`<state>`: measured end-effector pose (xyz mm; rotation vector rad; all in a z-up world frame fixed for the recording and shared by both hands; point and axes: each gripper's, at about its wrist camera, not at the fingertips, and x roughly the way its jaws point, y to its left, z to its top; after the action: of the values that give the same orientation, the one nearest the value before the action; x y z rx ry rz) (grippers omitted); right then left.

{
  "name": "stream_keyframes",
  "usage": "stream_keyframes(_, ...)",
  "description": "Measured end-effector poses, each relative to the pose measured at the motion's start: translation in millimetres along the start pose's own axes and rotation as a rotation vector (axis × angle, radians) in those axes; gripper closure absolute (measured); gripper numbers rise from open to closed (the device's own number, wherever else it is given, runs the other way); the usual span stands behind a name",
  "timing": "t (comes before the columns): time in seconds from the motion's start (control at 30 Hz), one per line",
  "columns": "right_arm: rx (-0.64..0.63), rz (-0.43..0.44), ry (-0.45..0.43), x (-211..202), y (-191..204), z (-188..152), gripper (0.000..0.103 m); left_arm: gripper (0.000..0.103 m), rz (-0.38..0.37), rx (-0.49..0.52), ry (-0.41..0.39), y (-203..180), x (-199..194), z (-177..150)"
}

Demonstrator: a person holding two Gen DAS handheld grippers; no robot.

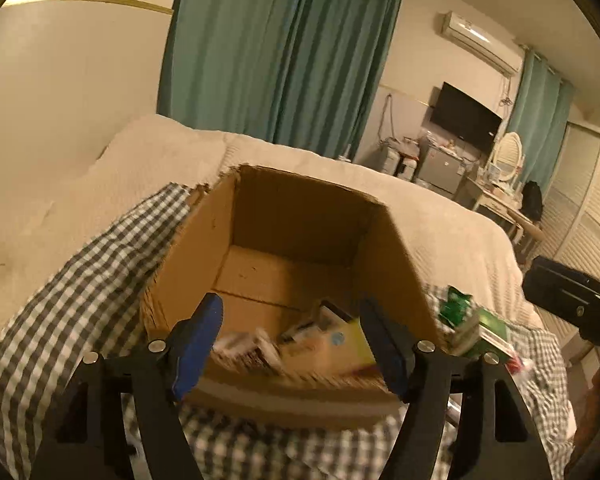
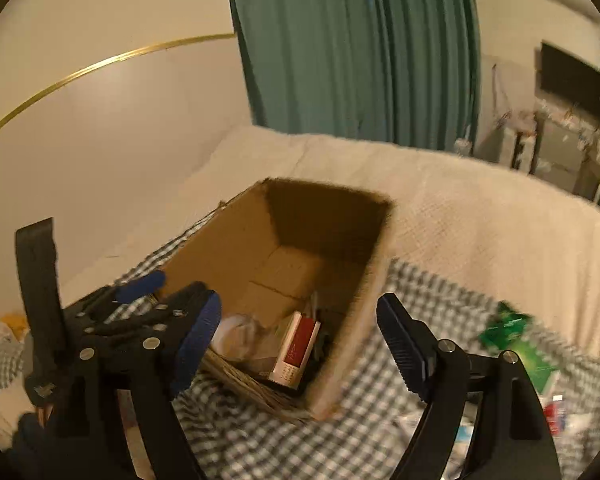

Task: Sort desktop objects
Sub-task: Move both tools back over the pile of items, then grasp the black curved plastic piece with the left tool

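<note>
An open cardboard box (image 1: 292, 216) (image 2: 240, 248) stands on a checked cloth (image 1: 80, 288) (image 2: 428, 304). Inside lie several items: a yellow box (image 1: 352, 344), a red and white box (image 2: 296, 348) and a white bag (image 2: 236, 332). My left gripper (image 1: 292, 344) is open and empty, over the box's near rim. My right gripper (image 2: 300, 344) is open and empty, straddling the box's near right corner. The left gripper (image 2: 140, 304) also shows at the left of the right wrist view. Green packets (image 1: 460, 312) (image 2: 508, 328) lie right of the box.
The cloth covers a cream bed (image 1: 440, 216) (image 2: 480, 208). More small items (image 2: 556, 408) lie on the cloth at the far right. Green curtains (image 1: 284, 52), a wall TV (image 1: 464, 116) and a dressing table (image 1: 504, 196) stand behind.
</note>
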<state>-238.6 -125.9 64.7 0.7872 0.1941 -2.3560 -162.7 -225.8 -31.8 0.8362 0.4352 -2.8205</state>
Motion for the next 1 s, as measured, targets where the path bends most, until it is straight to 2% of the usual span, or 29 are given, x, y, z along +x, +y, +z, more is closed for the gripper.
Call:
stream_keyframes(0.03,-0.011,-0.017,-0.007,-9.4,-1.6,-2.9,0.023,0.028,-0.003,0.007,-0.004,-5.6,-6.2,-0.8)
stream_keyframes(0.17,-0.013,-0.096,-0.017,-59.8,-15.9,-24.7,0.023,0.011,-0.058,0.03,-0.031,-39.2,-37.5,-8.5)
stream_keyframes(0.27,0.023,-0.14,0.009,-83.7,-36.6,-45.3,0.023,0.009,-0.115,0.042,-0.01,-71.0,-49.9,-18.3)
stream_keyframes(0.4,0.08,-0.213,0.065,-107.1,-69.8,-79.0,0.023,0.007,-0.177,0.049,0.062,-114.5,-51.4,-45.7)
stream_keyframes(0.53,0.094,-0.279,0.082,-123.5,-95.8,-109.1,0.022,0.007,-0.213,0.061,0.14,-145.0,-40.1,-77.2)
stream_keyframes(0.7,0.12,-0.332,0.086,-138.6,-124.8,-153.1,0.021,0.007,-0.242,0.132,0.204,-181.0,-21.4,-116.3)
stream_keyframes(0.87,0.186,-0.369,0.106,-133.4,-150.7,-202.4,0.021,0.007,-0.252,0.2,0.288,-201.7,5.8,-151.1)
stream_keyframes(1.0,0.245,-0.367,0.103,-124.8,-165.7,-239.9,0.021,0.007,-0.272,0.208,0.356,-214.1,29.8,-174.8)
